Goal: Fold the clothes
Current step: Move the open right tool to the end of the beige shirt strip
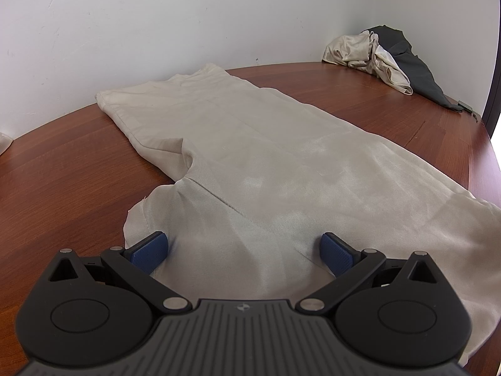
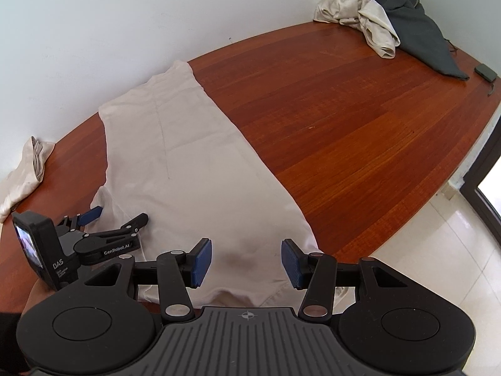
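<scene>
Okay, working left to right. At the far left edge of the wooden table point(image 2: 344, 119) I see a small crumpled beige cloth point(image 2: 25, 169), well apart from the work. Next is my left gripper point(image 1: 244, 247): its blue pads point(image 1: 149, 250) stand wide apart over the near end of the garment, nothing pinched between them, so it is released. In the right wrist view that same gripper sits low at the left, its fingers reaching over the fabric's left edge.

The beige garment point(image 1: 250, 156) lies spread flat down the middle of the table, running from the near edge toward the white wall point(image 1: 188, 15), mostly smooth with light wrinkles at the near end.

My right gripper point(image 2: 246, 264) hangs over the garment's near right corner, jaws partly apart, cloth below them but not clamped; released too.

Far right, back corner: a heap of beige and dark grey clothes point(image 2: 391, 22), and just past it a small dark object point(image 2: 485, 72) I can't identify.
</scene>
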